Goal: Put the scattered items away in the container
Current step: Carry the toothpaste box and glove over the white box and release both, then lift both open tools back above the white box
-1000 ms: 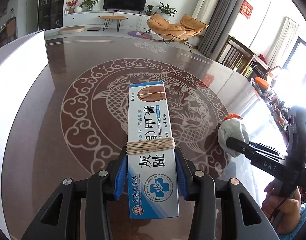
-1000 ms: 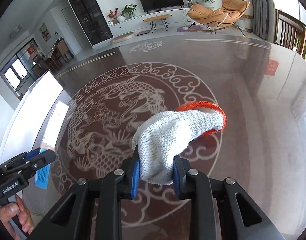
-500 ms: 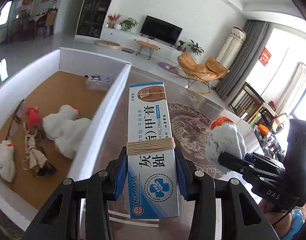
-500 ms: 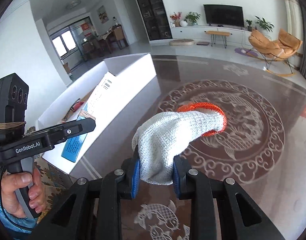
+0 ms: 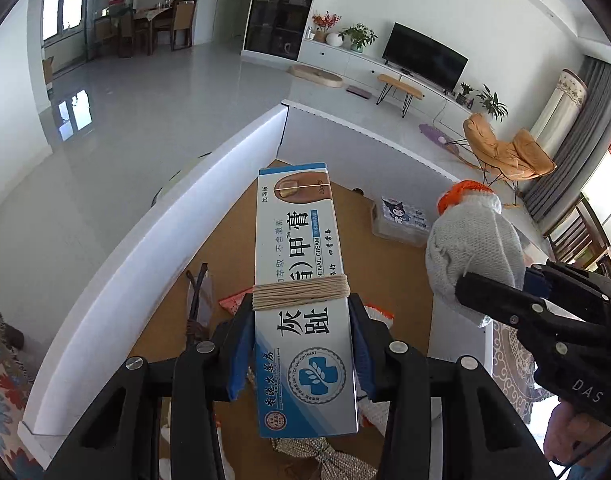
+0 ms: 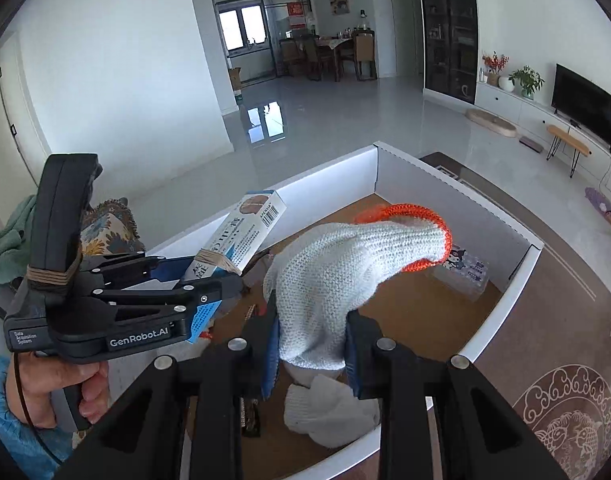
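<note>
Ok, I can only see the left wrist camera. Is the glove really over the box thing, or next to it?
Observer: Over it. In the right wrist view the right gripper holds the glove above the container floor, inside its walls.
Operator: Is anything under it?
Observer: Yes, a second glove lies on the floor just below.
Operator: And my cream box?
Observer: The left gripper holds the cream box tilted upward; its far side carries a barcode.
</note>
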Available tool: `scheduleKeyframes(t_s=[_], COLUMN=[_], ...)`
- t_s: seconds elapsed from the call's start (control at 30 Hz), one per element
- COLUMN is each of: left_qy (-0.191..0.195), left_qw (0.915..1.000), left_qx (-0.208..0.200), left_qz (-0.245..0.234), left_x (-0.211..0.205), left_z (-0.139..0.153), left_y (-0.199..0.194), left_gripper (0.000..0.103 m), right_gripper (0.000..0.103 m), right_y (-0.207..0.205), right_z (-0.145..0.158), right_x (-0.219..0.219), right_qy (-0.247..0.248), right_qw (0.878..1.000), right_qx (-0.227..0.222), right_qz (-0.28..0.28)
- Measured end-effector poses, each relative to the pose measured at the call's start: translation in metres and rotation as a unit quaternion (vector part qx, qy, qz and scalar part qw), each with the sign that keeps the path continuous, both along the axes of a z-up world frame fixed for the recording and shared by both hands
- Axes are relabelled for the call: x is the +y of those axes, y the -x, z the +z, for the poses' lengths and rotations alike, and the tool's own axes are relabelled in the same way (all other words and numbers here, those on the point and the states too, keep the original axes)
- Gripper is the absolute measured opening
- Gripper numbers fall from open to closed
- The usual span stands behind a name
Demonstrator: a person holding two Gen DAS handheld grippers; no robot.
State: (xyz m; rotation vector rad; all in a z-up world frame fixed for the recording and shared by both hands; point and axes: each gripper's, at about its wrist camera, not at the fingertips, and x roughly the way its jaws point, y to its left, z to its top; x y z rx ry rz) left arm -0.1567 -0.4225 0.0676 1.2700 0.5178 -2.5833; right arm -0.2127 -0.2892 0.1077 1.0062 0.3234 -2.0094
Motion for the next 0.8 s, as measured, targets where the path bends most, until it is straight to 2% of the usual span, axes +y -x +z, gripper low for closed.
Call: scheduleKeyframes(t_s=[0.07,0.1,0.13,0.17,0.23,0.4,0.57,0.7,0.8], left_qy=[-0.012,-0.022,-0.034,-0.045,-0.049,-0.014,-0.012,0.036,0.075], left_qw=[0.9995,0.9990,0.9984,0.9975,0.9972,0.9988,0.9971,0.9942,0.9900], left_qx=[-0.028,-0.037,-0.045,-0.054,-0.054,-0.020,-0.004,-0.014,0.004], left_qz=[-0.005,-0.008,-0.008,-0.002,0.016,0.043,0.075,0.100,0.119], left_x=[-0.004,-0.005,-0.007,-0.010,-0.011,0.003,0.021,0.047,0.065], left_z=[-0.015,-0.022,-0.029,-0.035,-0.037,-0.008,0.035,0.063,0.081], left_y=[0.025,0.035,0.042,0.045,0.043,0.012,-0.030,-0.057,-0.084], left_gripper=[0.045,0.046,0.054,0.073,0.098,0.099,0.100,0.100,0.100], right_gripper=[0.033,0.041,0.047,0.058,0.062,0.062,0.062,0.062,0.062], right_y=[0.027,0.038,0.049,0.058,0.073,0.065,0.027,0.002,-0.014], right_z=[-0.015,-0.023,-0.030,-0.036,-0.045,-0.018,0.014,0.030,0.042], right_x=[-0.009,-0.013,-0.015,-0.015,-0.014,0.013,0.030,0.039,0.046], right_qy=[-0.032,-0.050,-0.059,-0.065,-0.082,-0.055,-0.080,-0.083,-0.083], right_qw=[0.999,0.998,0.996,0.995,0.990,0.993,0.993,0.993,0.995], right_qx=[-0.028,-0.040,-0.052,-0.069,-0.107,-0.092,-0.076,-0.076,-0.051], right_qz=[-0.012,-0.023,-0.030,-0.031,-0.038,-0.053,-0.042,-0.018,-0.013])
